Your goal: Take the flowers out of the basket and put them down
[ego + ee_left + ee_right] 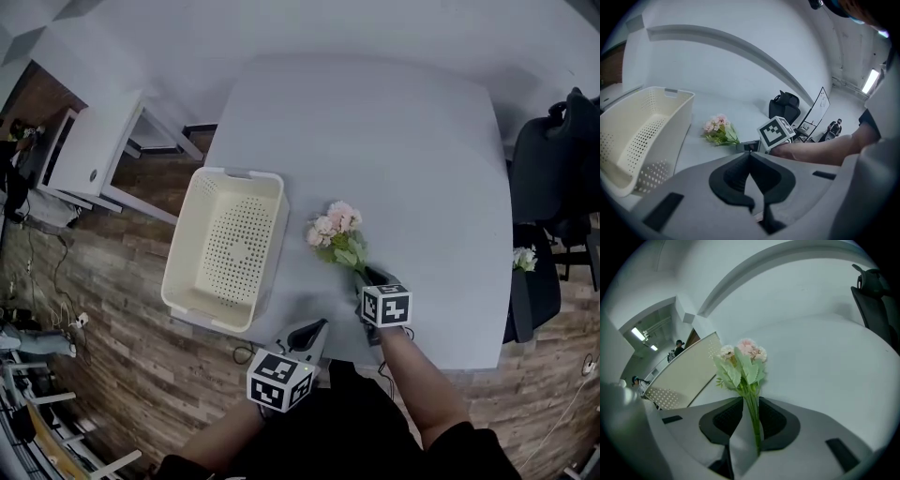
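A small bunch of pink flowers (335,230) with green leaves lies on the grey table (403,131), just right of the cream perforated basket (180,267), which holds nothing. My right gripper (371,277) sits at the stem end, open. In the right gripper view the green stem runs between the jaws of the right gripper (750,401), along the right one, with a gap on its left; the flowers (743,357) point away from it. My left gripper (313,330) hovers at the table's near edge, shut and empty (750,156). From it I see the flowers (719,129) and the basket (647,117).
A black chair (553,169) stands off the table's right edge, with another white bunch (523,258) beside it. A white side table (94,150) stands to the left, over a wood floor. The basket (686,376) lies left of the right gripper.
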`<move>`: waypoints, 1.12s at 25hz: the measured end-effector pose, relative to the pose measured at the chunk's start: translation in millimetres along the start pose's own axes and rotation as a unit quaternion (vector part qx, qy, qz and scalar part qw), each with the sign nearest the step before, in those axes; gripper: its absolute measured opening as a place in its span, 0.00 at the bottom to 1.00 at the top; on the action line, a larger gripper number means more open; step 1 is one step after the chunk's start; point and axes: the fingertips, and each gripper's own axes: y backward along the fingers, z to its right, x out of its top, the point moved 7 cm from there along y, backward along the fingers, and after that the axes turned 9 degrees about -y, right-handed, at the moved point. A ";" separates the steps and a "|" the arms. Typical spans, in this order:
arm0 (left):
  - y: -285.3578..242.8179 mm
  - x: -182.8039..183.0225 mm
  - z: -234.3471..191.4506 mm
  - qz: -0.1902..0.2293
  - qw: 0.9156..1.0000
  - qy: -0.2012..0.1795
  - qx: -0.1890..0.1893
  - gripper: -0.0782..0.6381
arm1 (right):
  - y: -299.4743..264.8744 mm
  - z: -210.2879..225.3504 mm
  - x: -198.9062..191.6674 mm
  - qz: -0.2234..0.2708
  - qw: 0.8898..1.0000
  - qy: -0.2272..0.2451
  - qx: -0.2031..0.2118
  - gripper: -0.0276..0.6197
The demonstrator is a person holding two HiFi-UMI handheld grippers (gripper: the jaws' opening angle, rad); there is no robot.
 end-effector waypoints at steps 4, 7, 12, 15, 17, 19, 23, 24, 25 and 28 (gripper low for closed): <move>11.0 1.6 -2.7 0.006 1.000 0.001 0.018 0.12 | -0.6 -2.6 0.5 -0.007 1.000 0.014 0.008 0.23; 21.0 2.6 -6.8 0.016 0.999 0.005 0.032 0.12 | 4.5 -2.7 1.5 -0.007 0.999 0.031 0.005 0.27; 36.2 5.3 -10.8 0.033 0.999 0.007 0.036 0.12 | 33.6 -9.1 10.5 0.028 0.998 0.056 -0.006 0.27; 44.8 9.5 -14.4 0.045 0.999 -0.002 0.027 0.12 | 63.6 -25.3 20.6 0.084 0.994 0.075 0.009 0.27; 53.6 11.4 -18.2 0.054 0.998 -0.008 0.019 0.12 | 84.8 -42.6 24.5 0.123 0.989 0.071 0.048 0.13; 64.2 11.7 -22.8 0.061 0.998 -0.013 0.013 0.12 | 102.5 -63.2 23.7 0.147 0.983 0.055 0.092 0.09; 90.2 9.7 -34.8 0.070 0.997 -0.022 0.000 0.12 | 129.4 -111.6 7.5 0.165 0.976 0.036 0.138 0.09; 97.0 10.0 -37.5 0.073 0.997 -0.025 -0.004 0.12 | 134.8 -123.0 3.1 0.166 0.975 0.033 0.143 0.09; 103.5 10.3 -39.8 0.077 0.997 -0.028 -0.008 0.12 | 139.7 -133.6 -1.0 0.167 0.974 0.029 0.147 0.09; 122.1 7.6 -45.3 0.085 0.995 -0.039 -0.020 0.12 | 152.1 -163.3 -15.3 0.171 0.973 0.019 0.151 0.09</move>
